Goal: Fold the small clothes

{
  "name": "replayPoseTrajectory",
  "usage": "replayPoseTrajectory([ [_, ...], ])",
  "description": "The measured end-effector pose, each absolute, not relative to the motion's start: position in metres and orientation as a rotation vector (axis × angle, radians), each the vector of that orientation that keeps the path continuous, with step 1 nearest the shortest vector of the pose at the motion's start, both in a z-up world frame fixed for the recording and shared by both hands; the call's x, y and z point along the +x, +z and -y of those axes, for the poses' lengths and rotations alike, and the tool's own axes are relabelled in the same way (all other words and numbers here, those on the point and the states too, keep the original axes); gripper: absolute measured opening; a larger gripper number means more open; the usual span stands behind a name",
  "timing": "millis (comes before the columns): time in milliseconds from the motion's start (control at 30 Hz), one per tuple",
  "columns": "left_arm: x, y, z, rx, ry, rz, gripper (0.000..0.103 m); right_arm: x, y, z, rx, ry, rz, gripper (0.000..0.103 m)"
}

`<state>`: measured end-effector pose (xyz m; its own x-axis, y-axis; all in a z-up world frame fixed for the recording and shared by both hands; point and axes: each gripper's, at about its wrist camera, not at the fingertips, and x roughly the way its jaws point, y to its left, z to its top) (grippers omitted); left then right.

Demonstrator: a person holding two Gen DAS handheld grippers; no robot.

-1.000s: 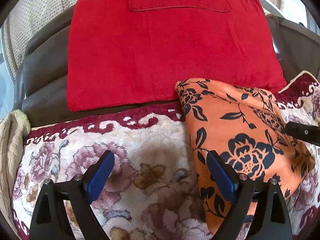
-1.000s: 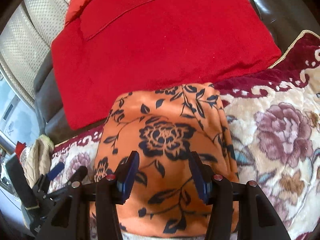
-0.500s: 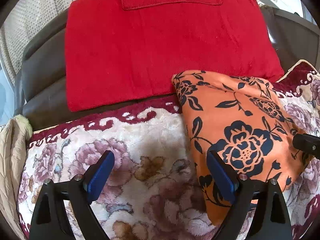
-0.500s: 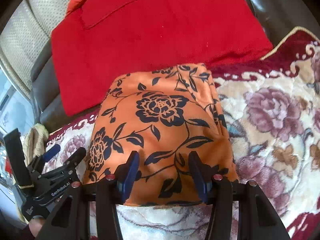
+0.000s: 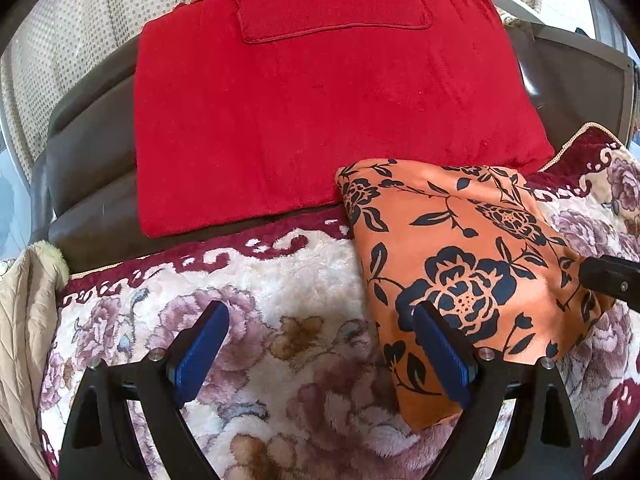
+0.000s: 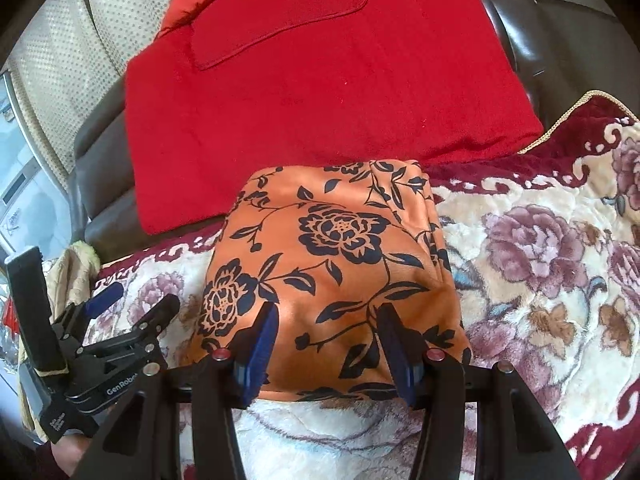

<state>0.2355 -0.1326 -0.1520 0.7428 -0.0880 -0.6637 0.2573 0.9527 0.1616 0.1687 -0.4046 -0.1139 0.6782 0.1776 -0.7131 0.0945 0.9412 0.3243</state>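
While both grippers hover above the sofa seat, the folded orange floral garment [image 6: 332,276] lies flat on the plush flowered blanket [image 6: 540,264]. In the right wrist view its long axis runs from 6 toward 12 o'clock, the far end lapping the lower edge of the red cushion [image 6: 320,92]. The right gripper [image 6: 326,344] hangs over the garment's near end, jaws spread and pinching nothing. The left gripper [image 5: 320,348] stands at the garment's 9 o'clock side over bare blanket, jaws spread wide and empty.
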Motion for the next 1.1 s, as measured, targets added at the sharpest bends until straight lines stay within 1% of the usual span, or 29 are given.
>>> replayPoseTrajectory([
  [433,0.242,-0.155,0.136,0.242,-0.202,-0.713,0.093,0.174,-0.124,0.423,0.366,0.003,-0.851,0.056],
  [1100,0.265,-0.162,0.141,0.189,-0.224,-0.755,0.093,0.2,-0.152,0.48,0.655,0.062,-0.856,0.06],
])
